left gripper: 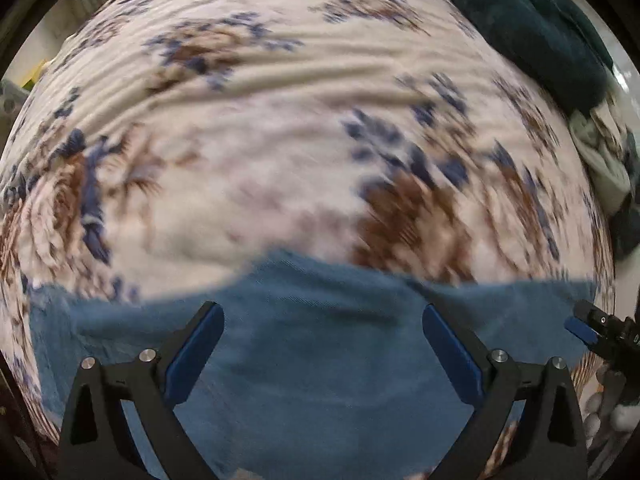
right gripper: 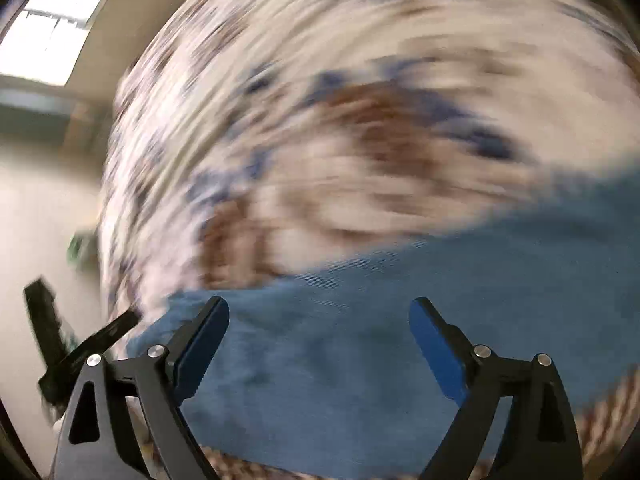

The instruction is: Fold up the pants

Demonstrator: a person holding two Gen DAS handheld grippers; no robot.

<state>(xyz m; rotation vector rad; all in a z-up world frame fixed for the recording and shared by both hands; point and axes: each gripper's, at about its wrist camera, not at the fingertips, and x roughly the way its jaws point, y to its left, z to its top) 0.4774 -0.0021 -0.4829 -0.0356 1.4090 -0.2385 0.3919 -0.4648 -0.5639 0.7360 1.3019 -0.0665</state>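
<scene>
1. Left wrist view showed the largest thing first: a floral bedspread [left gripper: 280,128], cream with brown and blue blooms, which filled most of the frame and rippled toward the far side.
2. Blue denim pants [left gripper: 320,340] lay flat on that spread along its near edge. Their far edge ran straight across the frame, which I judged to be a fold line already made. The right wrist view showed the same pants [right gripper: 400,340] as a broad band, though that picture was badly smeared.
3. A dark green blanket [left gripper: 532,28] was heaped at the far right corner, well apart from the denim.
4. The left gripper [left gripper: 323,314] hung over the pants with its jaws spread wide and nothing between them; the cloth lay below, not pinched.
5. The right gripper [right gripper: 319,312] likewise stood wide and empty above the denim. Its tip [left gripper: 588,326] peeked in at the right edge of the left view.
6. What could go wrong, as I judged it:
   - With both claws free, the loose fold might spring open or slide on the rippled spread.
   - A fast re-grasp could catch the bedspread along with the denim and drag both.
   - Pinching only the top layer would skew the next fold.
</scene>
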